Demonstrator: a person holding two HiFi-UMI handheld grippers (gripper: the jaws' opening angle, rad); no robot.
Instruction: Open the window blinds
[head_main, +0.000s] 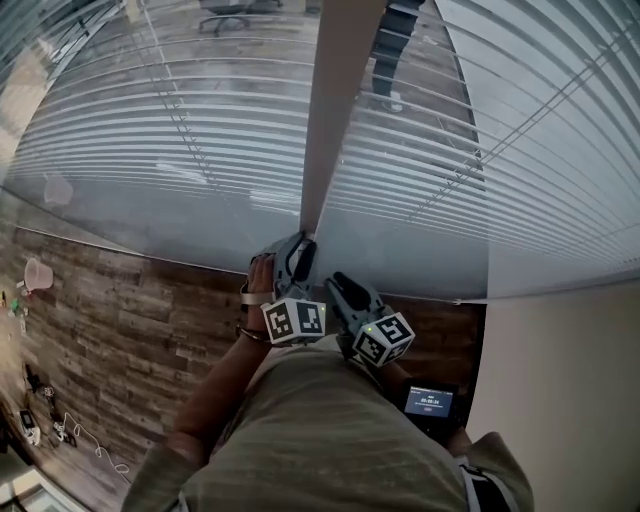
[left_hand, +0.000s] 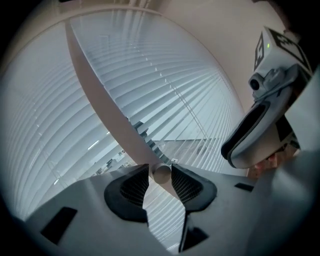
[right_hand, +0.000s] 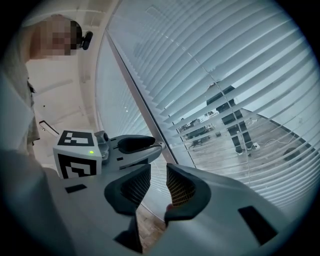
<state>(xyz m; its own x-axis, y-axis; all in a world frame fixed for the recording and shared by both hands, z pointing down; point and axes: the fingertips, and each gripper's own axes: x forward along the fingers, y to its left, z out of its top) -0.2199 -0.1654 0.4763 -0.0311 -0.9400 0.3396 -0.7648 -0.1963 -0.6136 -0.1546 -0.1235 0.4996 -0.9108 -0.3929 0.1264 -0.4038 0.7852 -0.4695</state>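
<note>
Left claw (head_main: 301, 248) pinches tilt wand (left_hand: 161, 174); right claw (right_hand: 158, 176) beside it, jaws apart, empty.

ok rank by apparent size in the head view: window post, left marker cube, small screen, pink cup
1. window post
2. left marker cube
3. small screen, only slightly smaller
4. pink cup, though it's farther away

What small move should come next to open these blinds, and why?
Probably roll the left gripper to twist the blind wand clamped between its pads: the slats look only partly tilted open, and the right gripper stands open, empty.
</note>
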